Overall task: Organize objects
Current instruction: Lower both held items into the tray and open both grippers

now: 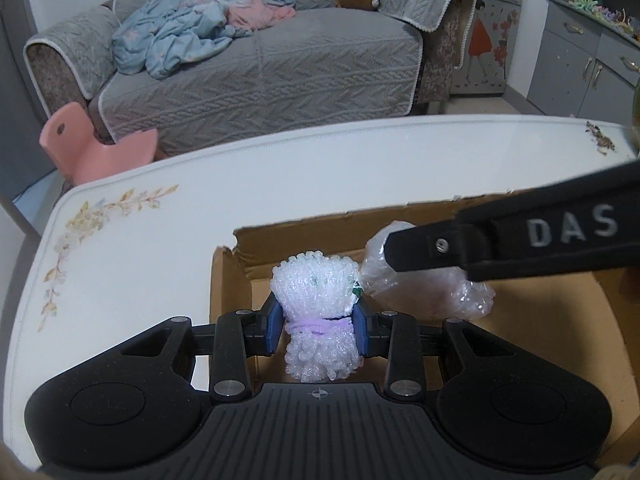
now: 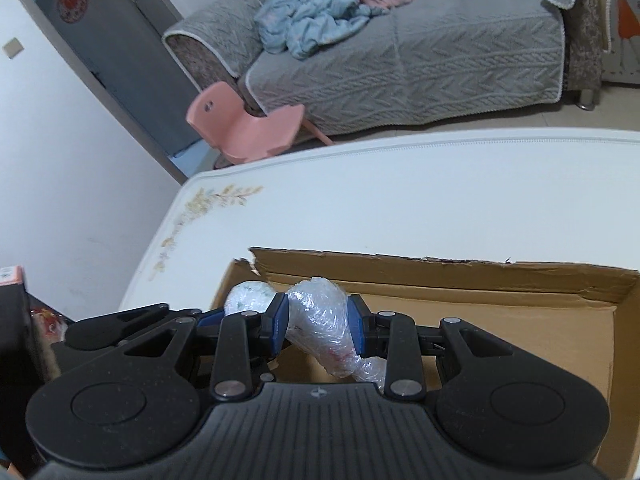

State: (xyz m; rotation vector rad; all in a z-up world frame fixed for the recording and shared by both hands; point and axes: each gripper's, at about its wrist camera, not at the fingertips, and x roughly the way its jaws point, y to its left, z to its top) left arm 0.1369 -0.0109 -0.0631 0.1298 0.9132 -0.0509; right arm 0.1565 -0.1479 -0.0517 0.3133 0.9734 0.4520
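L gripper [image 1: 318,330] clamped on a white foam-net bundle [image 1: 316,280], knobbly mesh, cinched w/ a lilac band round its waist, top flaring out like a tuft. It hangs over the near-left corner of the open brown cardboard box [image 1: 532,320], which sits on the white floral-print table [image 1: 160,248]. Just to its right, R gripper [image 2: 318,330] pinched tight on a crinkly clear plastic-wrapped bundle [image 2: 324,320], shiny, tilted, a hint of red inside, also over the box's left end.
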